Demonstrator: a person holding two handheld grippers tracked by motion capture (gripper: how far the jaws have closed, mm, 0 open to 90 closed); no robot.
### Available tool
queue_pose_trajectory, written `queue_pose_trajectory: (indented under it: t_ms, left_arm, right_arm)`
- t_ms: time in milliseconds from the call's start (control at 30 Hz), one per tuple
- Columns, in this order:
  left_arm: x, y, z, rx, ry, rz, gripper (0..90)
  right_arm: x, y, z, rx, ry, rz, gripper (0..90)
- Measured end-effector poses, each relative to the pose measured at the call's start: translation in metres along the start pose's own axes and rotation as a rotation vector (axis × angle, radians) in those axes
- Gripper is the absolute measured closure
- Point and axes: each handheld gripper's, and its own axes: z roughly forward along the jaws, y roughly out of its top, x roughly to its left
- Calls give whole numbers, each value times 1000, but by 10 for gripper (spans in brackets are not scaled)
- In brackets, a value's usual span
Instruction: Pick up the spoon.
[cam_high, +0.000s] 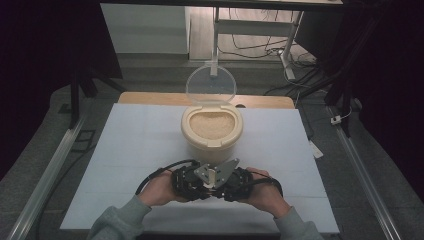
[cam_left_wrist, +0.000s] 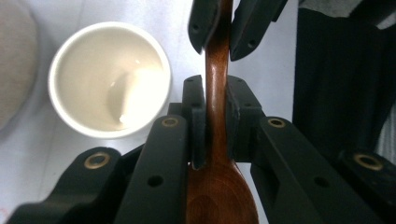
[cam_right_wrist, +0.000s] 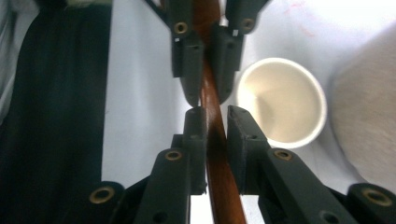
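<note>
A brown wooden spoon (cam_left_wrist: 217, 186) runs between both grippers above the white table. My left gripper (cam_left_wrist: 215, 88) is shut on its handle just above the bowl, pads pressed on both sides. Facing it, my right gripper (cam_right_wrist: 214, 112) stands around the handle (cam_right_wrist: 219, 154) farther along, with a thin gap at one pad, so it counts as open. In the high view the left gripper (cam_high: 197, 185) and right gripper (cam_high: 227, 186) meet tip to tip near the front edge. An empty white cup (cam_left_wrist: 109, 79) stands on the table below them, beside the spoon (cam_right_wrist: 280, 100).
A round cream container (cam_high: 212, 127) full of rice stands at mid-table behind the hands, its clear lid (cam_high: 211, 85) hinged up at the back. Bare white sheet (cam_high: 140, 140) lies to either side. Dark floor and metal rails flank the table.
</note>
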Motion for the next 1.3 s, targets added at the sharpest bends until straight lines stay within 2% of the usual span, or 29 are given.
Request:
queue_pose_trajectory:
  t_ms: [100, 133, 167, 200, 233, 267, 300, 367, 400, 433, 467, 500, 533, 567, 600, 733, 833, 933, 1067, 1133, 1200, 1300]
  left_arm:
    - [0, -2, -3, -26, 22, -16, 789]
    - [1, -2, -5, -30, 31, -17, 789]
    - [2, -3, -6, -38, 43, -21, 790]
    - [3, -4, -8, -52, 62, -32, 790]
    - [3, -4, -8, -52, 62, -32, 790]
    - [4, -5, -9, -61, 70, -38, 790]
    - [5, -6, -10, -80, 88, -47, 790]
    - [5, -7, -11, -87, 97, -51, 790]
    - [5, -8, -12, -113, 116, -65, 790]
    - [5, -8, -12, -113, 116, -65, 790]
    - [6, -7, -12, -124, 121, -74, 790]
    - [5, -7, -12, -135, 129, -78, 790]
    - [5, -7, -13, -143, 136, -78, 790]
    - [5, -7, -13, -145, 138, -76, 790]
    - [4, -7, -14, -152, 147, -78, 790]
    - [4, -8, -17, -181, 170, -88, 790]
    - [3, -9, -17, -193, 187, -91, 790]
    - [3, -10, -19, -211, 206, -95, 791]
    - [2, -11, -20, -234, 223, -101, 790]
    - [1, -10, -20, -241, 231, -100, 790]
    - [0, -10, -19, -247, 240, -97, 790]
    - [-2, -8, -17, -257, 251, -93, 790]
  right_arm:
    - [-5, -4, -6, -59, -28, 54, 667]
    - [-5, -4, -6, -59, -28, 54, 667]
    - [-7, -8, -12, -104, -65, 94, 615]
    - [-7, -10, -14, -119, -79, 112, 591]
    - [-8, -12, -17, -141, -97, 129, 564]
    - [-8, -12, -17, -141, -97, 129, 564]
    - [-9, -17, -21, -194, -147, 175, 536]
    - [-11, -23, -27, -245, -186, 232, 497]
    - [-12, -26, -30, -266, -204, 272, 490]
    - [-12, -26, -30, -266, -204, 272, 490]
    - [-12, -35, -35, -320, -224, 338, 467]
    - [-12, -35, -35, -320, -224, 338, 467]
    - [-12, -40, -37, -345, -239, 378, 453]
    - [-11, -44, -39, -345, -250, 406, 445]
    - [-11, -47, -40, -357, -255, 416, 441]
    - [-9, -63, -42, -418, -294, 513, 435]
    - [-8, -68, -40, -460, -303, 571, 407]
    - [-7, -68, -35, -484, -292, 599, 376]
    - [-4, -63, -30, -508, -263, 610, 377]
    - [-3, -62, -30, -525, -269, 616, 381]
    - [-2, -60, -29, -559, -258, 644, 386]
    - [-1, -60, -28, -572, -261, 663, 396]
